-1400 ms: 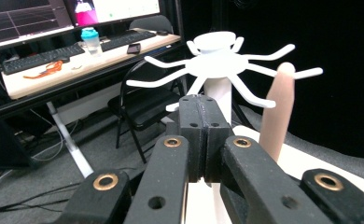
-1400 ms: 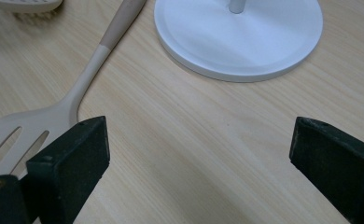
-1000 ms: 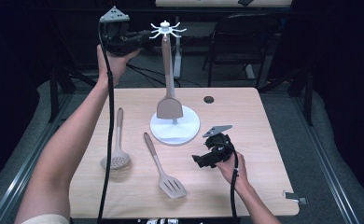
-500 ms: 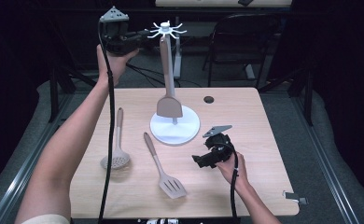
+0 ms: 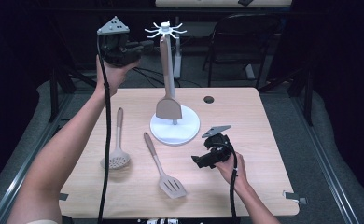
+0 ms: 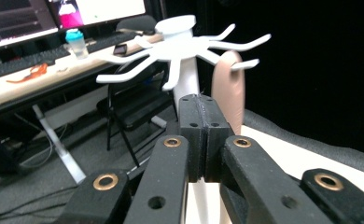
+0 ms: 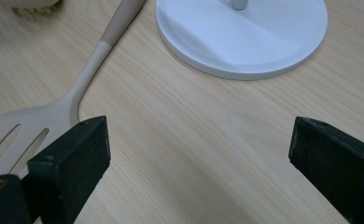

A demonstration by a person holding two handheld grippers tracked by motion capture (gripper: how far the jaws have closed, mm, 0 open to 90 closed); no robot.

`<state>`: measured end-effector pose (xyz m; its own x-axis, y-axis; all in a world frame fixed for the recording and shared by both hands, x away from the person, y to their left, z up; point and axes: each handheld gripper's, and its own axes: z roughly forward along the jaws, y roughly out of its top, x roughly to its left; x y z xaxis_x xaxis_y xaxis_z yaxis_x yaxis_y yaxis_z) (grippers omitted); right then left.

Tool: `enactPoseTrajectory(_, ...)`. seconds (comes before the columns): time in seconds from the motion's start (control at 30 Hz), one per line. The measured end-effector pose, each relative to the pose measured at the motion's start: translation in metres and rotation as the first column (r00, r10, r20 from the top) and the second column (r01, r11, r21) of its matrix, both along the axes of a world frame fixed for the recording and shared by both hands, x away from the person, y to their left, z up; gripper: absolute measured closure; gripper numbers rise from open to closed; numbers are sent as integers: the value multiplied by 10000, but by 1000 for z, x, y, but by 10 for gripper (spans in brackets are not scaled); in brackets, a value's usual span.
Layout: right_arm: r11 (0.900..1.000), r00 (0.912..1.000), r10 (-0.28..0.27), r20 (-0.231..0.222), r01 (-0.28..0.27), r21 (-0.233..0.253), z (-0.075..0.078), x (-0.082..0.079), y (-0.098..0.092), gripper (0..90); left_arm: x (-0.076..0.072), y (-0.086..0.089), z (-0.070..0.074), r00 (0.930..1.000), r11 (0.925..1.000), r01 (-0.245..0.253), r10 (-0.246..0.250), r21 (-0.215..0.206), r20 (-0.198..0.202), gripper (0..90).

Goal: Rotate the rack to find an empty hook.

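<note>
The worktop [image 5: 264,186] carries a white rack [image 5: 175,129] whose hook crown holds one hung spatula [image 5: 169,106]; the slotted turner [image 5: 164,168] and skimmer [image 5: 116,154] lie waiting. Left tongs [image 5: 145,45], pressed together empty, hover beside the crown, unmoved. Right tongs [image 5: 199,161] rest spread near the turner, likewise unchanged.

Black tools [image 5: 124,50], seemingly brass-ringed screws

No legible text or labels anywhere.
</note>
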<state>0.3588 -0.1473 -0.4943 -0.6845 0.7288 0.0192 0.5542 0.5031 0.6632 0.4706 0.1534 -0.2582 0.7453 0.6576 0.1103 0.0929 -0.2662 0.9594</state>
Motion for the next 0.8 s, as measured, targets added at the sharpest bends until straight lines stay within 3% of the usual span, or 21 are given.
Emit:
enactPoseTrajectory(0.17,10000,10000,38,-16,-38,-44,0,0,0,49,-2,-4,6,9997,9999,-34,31,118,225,900)
enactPoseTrajectory(0.8,9999,10000,39,-6,-39,-100,0,1,-2,54,17,2,7,9977,9977,-672,672,-19,-10,900)
